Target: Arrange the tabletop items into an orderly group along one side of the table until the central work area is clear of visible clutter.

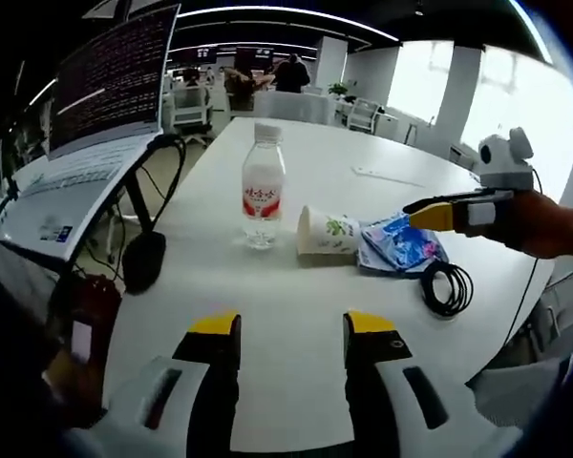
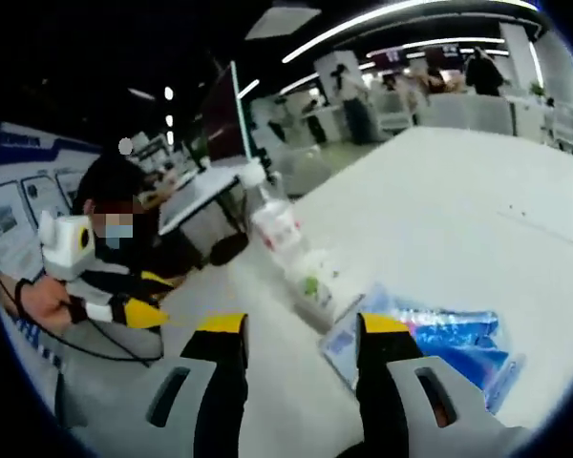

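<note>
The left gripper and right gripper are both hovering with jaws parted, gripping nothing.

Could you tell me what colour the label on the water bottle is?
Red and white on the water bottle; clearest in the left gripper view.

White table: upright water bottle, tipped paper cup, blue packet, coiled black cable
</note>
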Demonstrator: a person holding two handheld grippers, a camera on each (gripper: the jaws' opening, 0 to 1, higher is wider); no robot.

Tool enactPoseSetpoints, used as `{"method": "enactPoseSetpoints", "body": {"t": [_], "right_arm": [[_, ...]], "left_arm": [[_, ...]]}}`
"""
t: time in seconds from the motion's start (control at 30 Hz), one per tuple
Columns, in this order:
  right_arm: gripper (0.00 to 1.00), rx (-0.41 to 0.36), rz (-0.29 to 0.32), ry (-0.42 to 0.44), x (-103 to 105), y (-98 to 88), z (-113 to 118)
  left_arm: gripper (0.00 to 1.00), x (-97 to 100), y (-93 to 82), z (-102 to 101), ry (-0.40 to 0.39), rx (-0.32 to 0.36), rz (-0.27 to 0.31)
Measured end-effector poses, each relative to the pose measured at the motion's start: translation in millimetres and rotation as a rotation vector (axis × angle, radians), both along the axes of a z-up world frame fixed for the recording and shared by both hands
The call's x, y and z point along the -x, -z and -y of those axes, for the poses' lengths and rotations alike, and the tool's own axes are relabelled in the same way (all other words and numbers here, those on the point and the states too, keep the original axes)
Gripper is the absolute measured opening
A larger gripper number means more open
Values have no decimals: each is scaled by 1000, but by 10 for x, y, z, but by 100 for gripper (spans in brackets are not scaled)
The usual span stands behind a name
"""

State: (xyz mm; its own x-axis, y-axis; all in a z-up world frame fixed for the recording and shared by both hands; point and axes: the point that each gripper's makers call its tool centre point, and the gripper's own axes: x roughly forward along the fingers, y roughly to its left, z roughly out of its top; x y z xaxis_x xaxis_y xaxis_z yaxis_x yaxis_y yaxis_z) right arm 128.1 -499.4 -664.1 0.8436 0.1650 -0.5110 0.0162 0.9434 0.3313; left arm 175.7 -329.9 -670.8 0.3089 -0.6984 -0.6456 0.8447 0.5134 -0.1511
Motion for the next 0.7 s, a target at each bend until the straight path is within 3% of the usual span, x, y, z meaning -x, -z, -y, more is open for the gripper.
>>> {"method": "enactPoseSetpoints", "body": {"t": [0.53, 0.7], "right_arm": [[46, 85, -45, -110, -352, 163, -61], [50, 158, -86, -165, -420, 290, -82]], "left_arm": [[41, 87, -86, -50, 17, 8, 7], [41, 128, -77, -101, 18, 5, 5]]}}
